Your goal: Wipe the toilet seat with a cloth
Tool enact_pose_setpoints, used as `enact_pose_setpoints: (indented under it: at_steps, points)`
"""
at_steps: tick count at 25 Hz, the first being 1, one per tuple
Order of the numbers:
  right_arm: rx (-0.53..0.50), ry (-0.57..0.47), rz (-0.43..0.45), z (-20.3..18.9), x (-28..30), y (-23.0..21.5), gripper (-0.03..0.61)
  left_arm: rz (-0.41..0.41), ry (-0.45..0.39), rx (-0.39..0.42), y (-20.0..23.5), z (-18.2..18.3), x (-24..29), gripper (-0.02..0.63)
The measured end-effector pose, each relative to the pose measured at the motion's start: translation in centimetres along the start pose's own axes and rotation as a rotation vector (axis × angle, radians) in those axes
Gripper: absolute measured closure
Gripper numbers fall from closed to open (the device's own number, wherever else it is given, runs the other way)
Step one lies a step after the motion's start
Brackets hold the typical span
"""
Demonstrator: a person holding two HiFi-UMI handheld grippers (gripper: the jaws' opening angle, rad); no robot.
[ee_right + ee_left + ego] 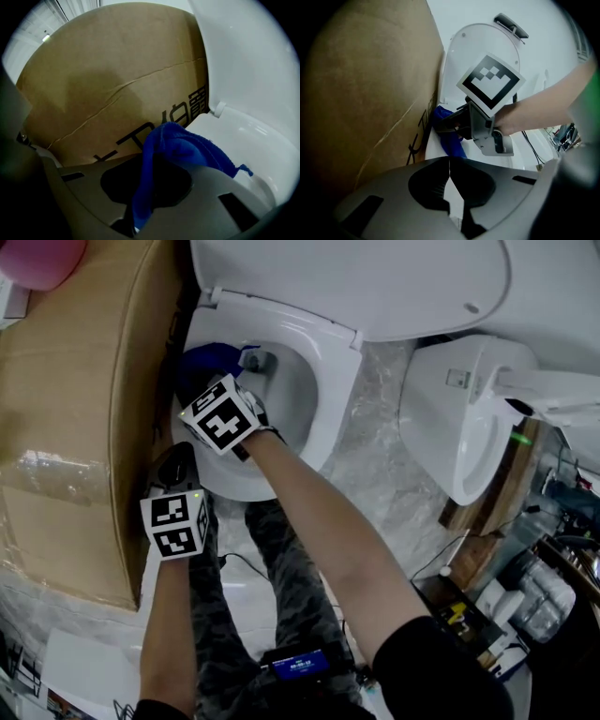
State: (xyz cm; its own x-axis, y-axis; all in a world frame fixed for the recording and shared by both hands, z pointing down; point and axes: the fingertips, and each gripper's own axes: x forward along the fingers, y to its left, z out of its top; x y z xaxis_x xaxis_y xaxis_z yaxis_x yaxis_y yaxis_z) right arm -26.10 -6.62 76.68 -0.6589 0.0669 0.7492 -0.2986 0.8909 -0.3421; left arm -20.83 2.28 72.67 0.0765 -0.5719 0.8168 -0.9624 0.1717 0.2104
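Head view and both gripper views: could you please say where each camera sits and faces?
Head view: on the person's head, steeply down onto the toilet seat; forearms, left hand-held gripper, right hand-held gripper show.
Left gripper view: on the left one, along its shut jaws toward the right one holding the blue cloth; a forearm shows.
Right gripper view: on the right one, along its jaws, clamped on the cloth, toward the cardboard box; body unseen.
Shared: cloth, box.

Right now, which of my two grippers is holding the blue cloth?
The right gripper, shut on the blue cloth at the toilet seat; the left gripper is shut with nothing between its jaws.
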Motion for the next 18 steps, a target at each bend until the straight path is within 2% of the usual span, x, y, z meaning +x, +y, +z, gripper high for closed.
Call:
enact_pose_setpoints:
  at_steps: [11,18]
  points:
    - [0.006,-0.044,-0.092,4.4,-0.1,-6.2,0.531,-0.038,-0.001,0.018,-1.6,2.1,1.1,0.601]
    - [0.004,-0.069,-0.16,4.6,-2.4,-10.0,0.532,-0.038,0.011,0.034,-1.2,3.0,1.7,0.601]
